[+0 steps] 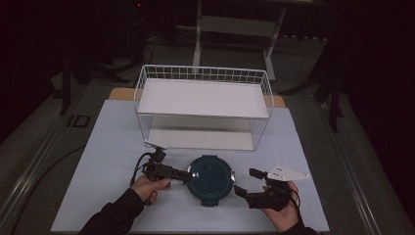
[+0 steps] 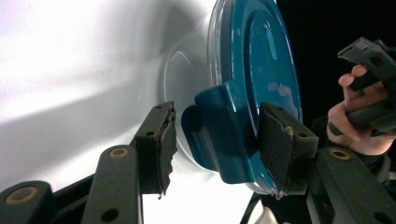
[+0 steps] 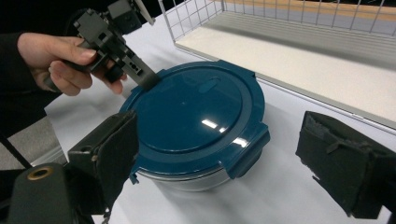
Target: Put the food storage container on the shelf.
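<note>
A round clear container with a dark teal lid [image 1: 210,177] stands on the white mat near the front. My left gripper [image 1: 188,175] reaches in from the left, turned on its side, with the lid's left clasp [image 2: 219,135] between its jaws. One pad [image 2: 280,144] lies on the lid's top, the other pad [image 2: 164,140] stands a little off the clasp. My right gripper [image 1: 246,181] is open at the container's right side. In the right gripper view its pads [image 3: 114,154] stand wide apart in front of the lid [image 3: 196,112], off the near clasp [image 3: 247,156].
A white two-tier wire rack [image 1: 203,73] stands behind the container, its lower shelf [image 1: 200,138] close to the lid's far edge. The white mat [image 1: 112,161] stretches bare to the left and right. A dark floor and table legs lie beyond the table.
</note>
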The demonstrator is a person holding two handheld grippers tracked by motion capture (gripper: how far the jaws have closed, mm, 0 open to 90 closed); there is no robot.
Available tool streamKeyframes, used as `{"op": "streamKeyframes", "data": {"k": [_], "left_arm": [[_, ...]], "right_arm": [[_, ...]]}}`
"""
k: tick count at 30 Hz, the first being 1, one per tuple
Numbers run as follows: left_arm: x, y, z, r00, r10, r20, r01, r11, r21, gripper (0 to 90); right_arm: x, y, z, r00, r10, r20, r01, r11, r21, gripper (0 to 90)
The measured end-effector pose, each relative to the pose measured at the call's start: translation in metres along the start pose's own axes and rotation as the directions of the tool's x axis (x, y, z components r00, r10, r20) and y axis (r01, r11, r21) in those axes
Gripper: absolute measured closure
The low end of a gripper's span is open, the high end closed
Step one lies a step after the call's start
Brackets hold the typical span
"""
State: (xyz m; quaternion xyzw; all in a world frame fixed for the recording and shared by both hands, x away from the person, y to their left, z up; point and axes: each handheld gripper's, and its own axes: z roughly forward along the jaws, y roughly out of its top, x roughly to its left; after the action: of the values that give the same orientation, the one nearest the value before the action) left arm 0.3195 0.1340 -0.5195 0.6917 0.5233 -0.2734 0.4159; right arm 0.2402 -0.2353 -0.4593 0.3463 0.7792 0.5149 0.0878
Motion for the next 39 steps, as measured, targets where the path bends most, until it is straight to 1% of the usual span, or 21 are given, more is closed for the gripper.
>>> {"op": "streamKeyframes", "data": {"k": [2,4,10,13,15,16,18,19,20,21,22,24,26,28,30,31,33,34,37,38,39], "left_arm": [[0.003,0.001,0.001,0.9992,-0.030,0.027,0.030,0.9995,0.007,49.9],[0.005,0.001,0.002,0.9985,-0.037,0.040,0.037,0.9992,0.014,51.6],[0.004,0.001,0.002,0.9990,-0.018,0.041,0.017,0.9998,0.014,52.8],[0.002,0.001,0.001,0.9995,-0.002,0.032,0.001,0.9999,0.014,52.9],[0.000,0.000,0.001,0.9995,0.017,0.026,-0.017,0.9998,0.012,53.0],[-0.002,-0.001,0.001,0.9993,0.032,0.021,-0.032,0.9994,0.012,53.0],[-0.005,-0.003,0.000,0.9988,0.047,0.012,-0.047,0.9989,0.008,53.3],[-0.005,-0.003,0.000,0.9988,0.047,0.012,-0.047,0.9989,0.008,53.4],[-0.009,-0.005,-0.001,0.9980,0.063,0.003,-0.063,0.9980,0.005,53.4],[-0.010,-0.005,-0.001,0.9971,0.076,0.001,-0.076,0.9971,0.002,53.8],[-0.012,-0.007,-0.002,0.9958,0.091,-0.003,-0.091,0.9959,-0.001,53.9],[-0.015,-0.009,-0.002,0.9931,0.117,-0.007,-0.118,0.9930,-0.009,54.5],[-0.018,-0.010,-0.003,0.9903,0.139,-0.009,-0.139,0.9902,-0.014,55.0],[-0.020,-0.013,-0.004,0.9863,0.164,-0.017,-0.164,0.9863,-0.017,55.4],[-0.022,-0.014,-0.004,0.9853,0.170,-0.019,-0.170,0.9852,-0.020,55.7],[-0.023,-0.016,-0.004,0.9841,0.176,-0.022,-0.177,0.9840,-0.024,55.7],[-0.024,-0.017,-0.005,0.9819,0.188,-0.025,-0.188,0.9818,-0.024,55.8],[-0.024,-0.017,-0.005,0.9810,0.192,-0.027,-0.193,0.9809,-0.026,55.8],[-0.026,-0.020,-0.006,0.9794,0.199,-0.031,-0.200,0.9792,-0.032,55.9],[-0.027,-0.021,-0.006,0.9788,0.202,-0.035,-0.203,0.9787,-0.032,56.0],[-0.027,-0.021,-0.006,0.9776,0.207,-0.038,-0.208,0.9776,-0.031,56.0]], "right_arm": [[-0.001,0.000,-0.001,1.0000,0.006,-0.002,-0.006,1.000,-0.002,13.2],[-0.001,0.001,-0.002,0.9999,0.010,0.002,-0.010,1.000,-0.006,13.8],[-0.003,0.001,-0.001,0.9997,0.024,0.005,-0.024,1.000,0.006,15.6],[-0.007,0.001,0.001,0.9981,0.060,-0.011,-0.060,0.998,0.022,16.8],[-0.011,0.000,0.003,0.9934,0.111,-0.030,-0.110,0.993,0.039,17.5],[-0.015,-0.002,0.005,0.9874,0.150,-0.049,-0.148,0.988,0.049,18.8],[-0.022,-0.005,0.009,0.9694,0.233,-0.076,-0.228,0.971,0.075,19.0],[-0.022,-0.005,0.009,0.9694,0.233,-0.076,-0.228,0.971,0.075,19.0],[-0.024,-0.006,0.011,0.9643,0.252,-0.081,-0.245,0.966,0.083,19.1],[-0.031,-0.010,0.016,0.9417,0.322,-0.097,-0.311,0.943,0.115,21.2],[-0.032,-0.011,0.018,0.9355,0.338,-0.104,-0.325,0.938,0.124,21.4],[-0.036,-0.014,0.023,0.9146,0.387,-0.117,-0.369,0.917,0.150,23.4],[-0.038,-0.017,0.027,0.9048,0.408,-0.124,-0.385,0.907,0.172,27.1],[-0.043,-0.019,0.031,0.8765,0.459,-0.144,-0.431,0.882,0.189,30.6],[-0.046,-0.021,0.033,0.8596,0.486,-0.157,-0.454,0.868,0.199,33.7],[-0.046,-0.022,0.034,0.8592,0.488,-0.154,-0.456,0.867,0.201,35.6],[-0.047,-0.023,0.035,0.8524,0.497,-0.164,-0.461,0.861,0.214,38.3],[-0.047,-0.024,0.036,0.8522,0.497,-0.163,-0.460,0.861,0.219,40.9],[-0.046,-0.027,0.038,0.8405,0.511,-0.180,-0.467,0.852,0.239,49.7],[-0.046,-0.028,0.039,0.8393,0.512,-0.184,-0.466,0.851,0.243,50.9],[-0.046,-0.029,0.039,0.8299,0.523,-0.193,-0.474,0.844,0.249,51.7]]}}
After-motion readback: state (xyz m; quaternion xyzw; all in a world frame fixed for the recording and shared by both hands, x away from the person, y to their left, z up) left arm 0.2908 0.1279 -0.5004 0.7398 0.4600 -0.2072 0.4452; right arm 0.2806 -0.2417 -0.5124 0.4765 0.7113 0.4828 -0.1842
